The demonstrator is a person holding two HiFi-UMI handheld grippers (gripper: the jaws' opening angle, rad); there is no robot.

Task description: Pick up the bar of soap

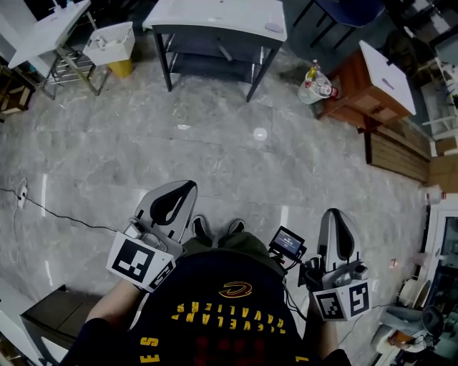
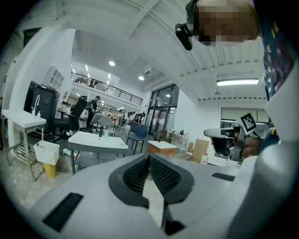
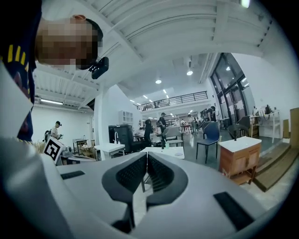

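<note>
I stand on a grey marble floor with both grippers held close to my body. My left gripper (image 1: 189,185) (image 2: 149,157) is shut, and nothing is between its black ribbed pads. My right gripper (image 1: 335,212) (image 3: 146,154) is also shut and empty. Both point level toward a white table (image 1: 215,16) (image 2: 96,140) (image 3: 164,152) across the room. A small pale oval thing (image 1: 274,27), possibly the bar of soap, lies on the table's right end, too small to tell for sure. Both grippers are far from it.
A white basket (image 1: 111,43) and a yellow bin stand left of the table. A wooden cabinet (image 1: 372,86) and a bag of bottles (image 1: 316,84) are at the right. A cable (image 1: 64,214) runs over the floor on my left. People move in the background.
</note>
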